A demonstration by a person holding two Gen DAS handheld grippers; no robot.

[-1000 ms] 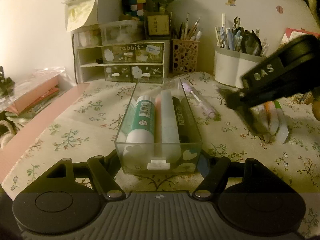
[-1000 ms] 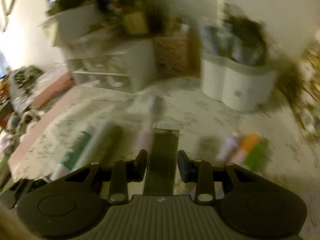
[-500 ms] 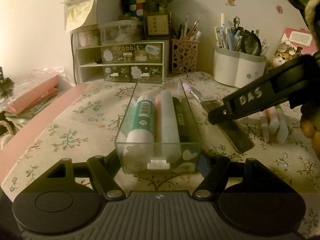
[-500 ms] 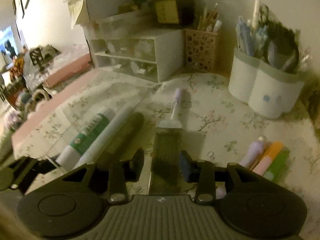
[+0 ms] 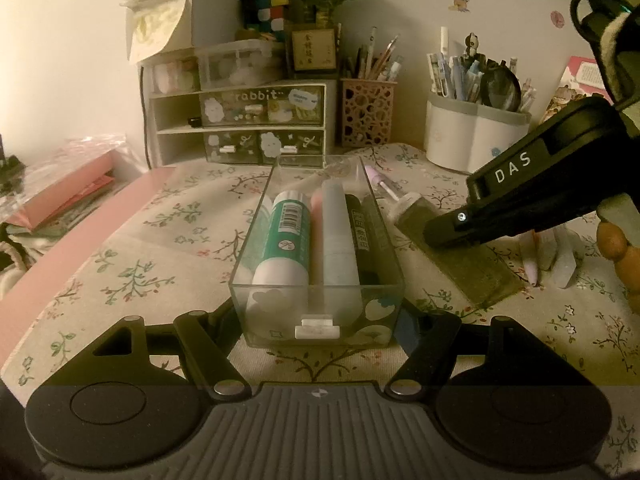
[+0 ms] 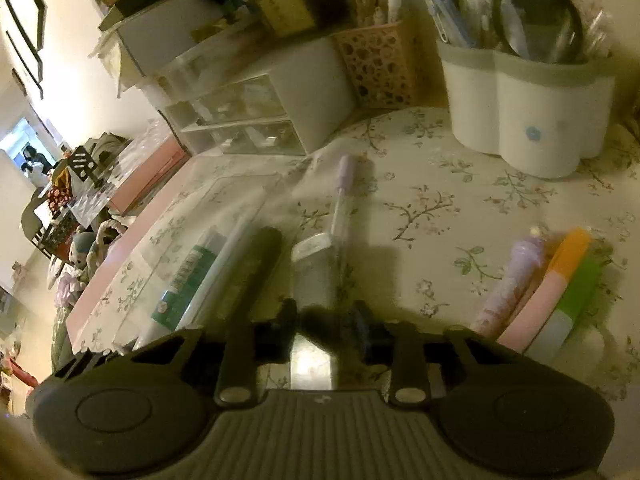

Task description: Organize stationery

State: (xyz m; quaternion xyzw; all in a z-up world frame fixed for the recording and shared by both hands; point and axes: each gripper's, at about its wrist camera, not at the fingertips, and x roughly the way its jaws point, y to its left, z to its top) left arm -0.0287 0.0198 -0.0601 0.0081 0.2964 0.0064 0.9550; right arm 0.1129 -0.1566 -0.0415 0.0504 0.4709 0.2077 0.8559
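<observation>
My left gripper (image 5: 318, 320) is shut on the near end of a clear box (image 5: 320, 304). In the box lie a green glue stick (image 5: 286, 236), a white marker (image 5: 338, 232) and a black marker (image 5: 360, 236). Right of the box a flat, dark, see-through strip (image 5: 472, 268) lies on the flowered cloth. My right gripper (image 5: 436, 236) tilts down onto it. In the right wrist view the strip (image 6: 316, 276) passes under and between the fingers of the right gripper (image 6: 324, 320). Its jaws are closing, and I see no pad pressing on the strip.
A purple-capped pen (image 6: 344, 184) lies beyond the strip and several highlighters (image 6: 560, 280) lie to the right. A drawer unit (image 5: 248, 120), a lattice pen cup (image 5: 368, 112) and a white pen holder (image 5: 476, 140) line the wall. Pink books (image 5: 68, 192) sit far left.
The right gripper came down with the strip, set it on the cloth beside the box, tilted further down, and its fingers now stand closer together. The left gripper and the box kept still.
</observation>
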